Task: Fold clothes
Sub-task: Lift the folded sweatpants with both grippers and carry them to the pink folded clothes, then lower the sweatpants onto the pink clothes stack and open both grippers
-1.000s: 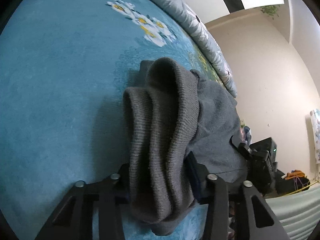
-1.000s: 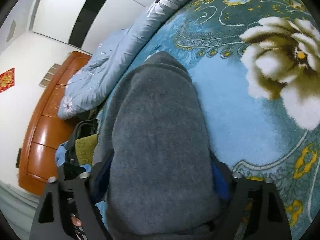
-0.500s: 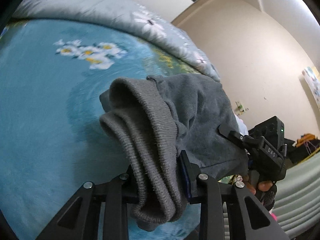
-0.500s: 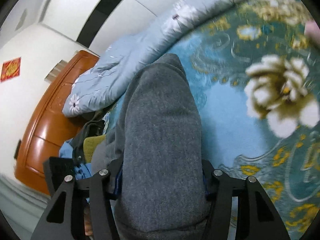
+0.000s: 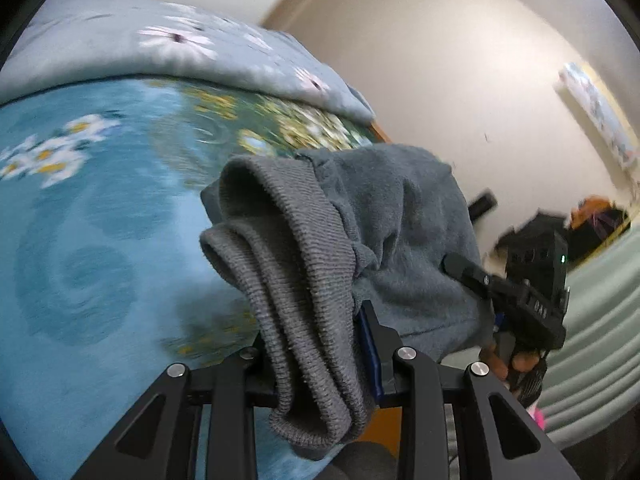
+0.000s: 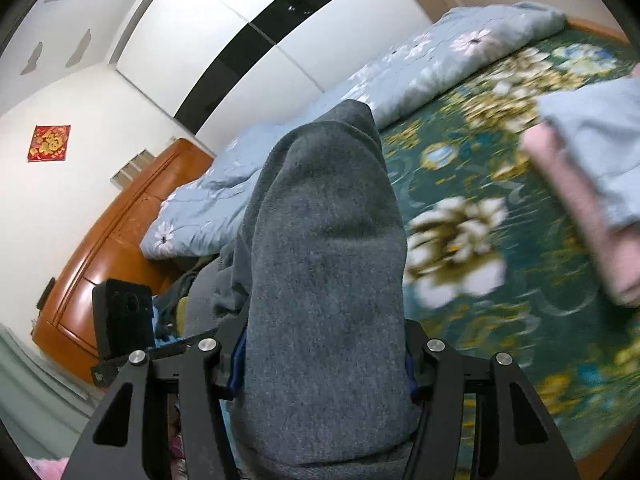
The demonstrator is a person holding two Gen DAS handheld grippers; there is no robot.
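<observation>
A grey fleece garment (image 5: 392, 240) with a ribbed hem (image 5: 288, 288) hangs bunched between both grippers, lifted above the bed. My left gripper (image 5: 320, 356) is shut on the ribbed hem, which spills over and under its jaws. My right gripper (image 6: 324, 356) is shut on a thick fold of the same grey garment (image 6: 324, 264), which covers the middle of the right wrist view. In the left wrist view the right gripper (image 5: 520, 300) shows at the garment's right end, with a hand behind it. The left gripper's body (image 6: 124, 312) shows at lower left of the right wrist view.
The bed carries a blue and green floral blanket (image 5: 88, 240) and a light blue flowered quilt (image 6: 420, 60) along its far side. A folded stack of pink and light blue clothes (image 6: 592, 184) lies at the right. A wooden headboard (image 6: 108, 240) and pale walls surround the bed.
Both grippers have risen and swung with the grey garment, lifting it off the blanket. The left gripper rolled. The folded stack has come into the right wrist view.
</observation>
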